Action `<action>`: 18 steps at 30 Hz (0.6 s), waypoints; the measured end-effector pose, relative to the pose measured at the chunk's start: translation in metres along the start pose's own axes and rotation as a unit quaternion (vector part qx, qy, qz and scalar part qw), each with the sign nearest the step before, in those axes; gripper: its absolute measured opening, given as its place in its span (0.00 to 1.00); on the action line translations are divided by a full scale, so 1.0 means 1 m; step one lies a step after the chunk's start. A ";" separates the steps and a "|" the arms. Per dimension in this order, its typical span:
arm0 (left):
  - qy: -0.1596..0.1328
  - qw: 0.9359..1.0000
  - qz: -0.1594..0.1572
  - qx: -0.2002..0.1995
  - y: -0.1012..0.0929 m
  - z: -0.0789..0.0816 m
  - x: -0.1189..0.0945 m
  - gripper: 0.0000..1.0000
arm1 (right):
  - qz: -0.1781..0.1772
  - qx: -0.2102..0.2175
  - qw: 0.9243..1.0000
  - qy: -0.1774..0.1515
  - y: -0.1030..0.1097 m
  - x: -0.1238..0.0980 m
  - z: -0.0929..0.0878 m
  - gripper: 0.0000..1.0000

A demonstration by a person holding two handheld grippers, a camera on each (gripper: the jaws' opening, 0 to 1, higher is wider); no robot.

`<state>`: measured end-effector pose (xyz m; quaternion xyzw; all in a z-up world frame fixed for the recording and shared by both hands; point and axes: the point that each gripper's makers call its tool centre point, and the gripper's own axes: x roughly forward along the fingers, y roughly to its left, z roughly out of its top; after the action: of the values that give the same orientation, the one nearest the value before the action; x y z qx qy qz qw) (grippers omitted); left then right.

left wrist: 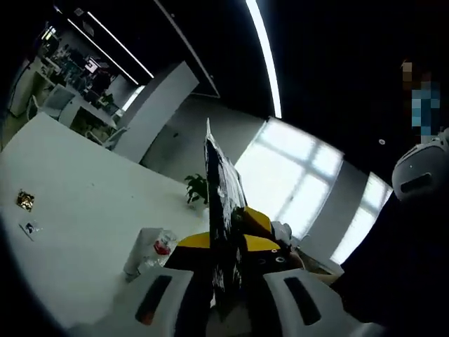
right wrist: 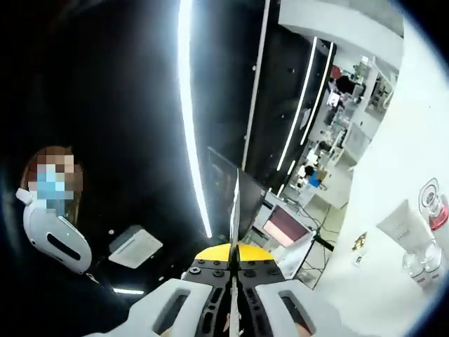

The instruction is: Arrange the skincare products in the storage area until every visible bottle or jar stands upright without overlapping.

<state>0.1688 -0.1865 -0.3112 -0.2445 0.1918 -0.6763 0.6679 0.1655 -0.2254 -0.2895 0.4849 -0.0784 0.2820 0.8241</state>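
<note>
A: White tabletop [left wrist: 77, 210] runs across the left gripper view, tilted hard. The left gripper [left wrist: 224, 210] rises from the bottom with its jaws pressed flat on each other, no gap along their length, nothing between them.

B: And the skincare things?

A: A white squeeze tube [left wrist: 137, 251] lies on its side near the table's close edge, just left of the gripper's base, with a clear bottle with a red label [left wrist: 161, 249] touching or overlapping it. Which, I cannot tell. Farther out toward the far left edge of the table sit a small gold packet [left wrist: 26, 201] and a small flat sachet [left wrist: 29, 227], apart from each other.

B: What about the other camera?

A: In the right gripper view the right gripper [right wrist: 233, 203] also has its jaws closed together, a thin seam between them, holding nothing. The table shows as a white band [right wrist: 414, 154] down the right side. Along it, the squeeze tube [right wrist: 405, 225] lies flat, a clear jar with a round lid and red band [right wrist: 433, 201] sits just beside it, and two clear round caps or jars [right wrist: 423, 263] are near the tube's end. The gold packet [right wrist: 360, 241] is closer to the table's edge.

B: Anything else?

A: A potted plant [left wrist: 197, 188] beyond the table's far edge, bright windows [left wrist: 295, 182], ceiling light strips [right wrist: 186, 112], and a person wearing a white headset [right wrist: 56, 239].
</note>
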 end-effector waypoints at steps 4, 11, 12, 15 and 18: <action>0.009 1.000 0.013 -0.002 0.010 -0.005 -0.005 0.08 | -0.014 -0.003 1.000 0.010 -0.007 -0.001 -0.004 0.00; 0.025 0.999 0.026 -0.031 0.026 -0.017 -0.010 0.01 | -0.063 -0.047 0.995 0.055 -0.027 -0.004 -0.018 0.00; 0.025 0.998 0.033 -0.040 0.030 -0.018 -0.010 0.00 | -0.069 -0.059 0.994 0.061 -0.030 -0.004 -0.019 0.00; 0.037 0.997 0.044 -0.046 0.039 -0.025 -0.010 0.00 | -0.100 -0.100 0.987 0.078 -0.044 -0.006 -0.022 0.00; 0.037 0.997 0.045 -0.057 0.042 -0.028 -0.010 0.00 | -0.106 -0.127 0.982 0.095 -0.047 -0.007 -0.026 0.03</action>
<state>0.1868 -0.1793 -0.3590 -0.2479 0.2654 -0.6421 0.6752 0.1819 -0.2241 -0.3413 0.3533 0.0166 0.2256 0.9077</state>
